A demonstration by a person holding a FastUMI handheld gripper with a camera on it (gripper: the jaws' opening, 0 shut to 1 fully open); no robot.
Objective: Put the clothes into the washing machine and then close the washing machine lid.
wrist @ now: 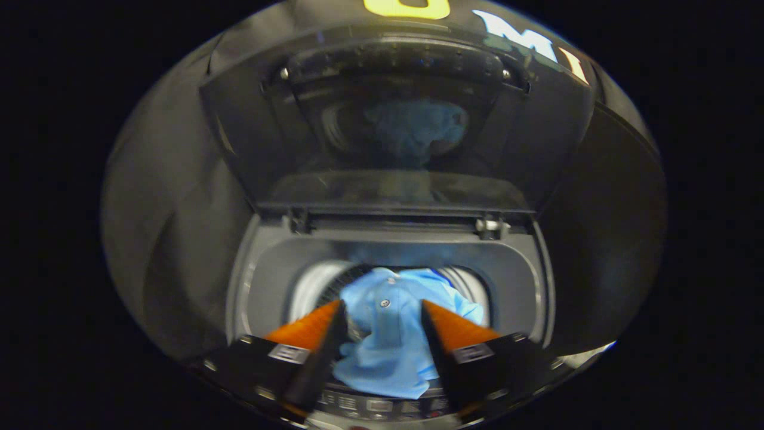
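Note:
A top-loading washing machine (271, 280) stands with its lid (239, 125) raised upright behind the drum opening. A light blue shirt (388, 346) is bunched between my gripper's (382, 310) two fingers, which press on it from both sides. The shirt's upper part, with a collar and a button, reaches over the drum opening (313, 286). Its lower part hangs down in front of the control panel (382, 407) at the machine's near edge. The lid's dark glass carries a faint blue reflection of the shirt.
The lid's hinges (492, 226) sit along the back of the grey top surround. Black cloth walls close in on both sides and behind the machine. The drum's pale ribbed wall (310, 280) shows to the left of the shirt.

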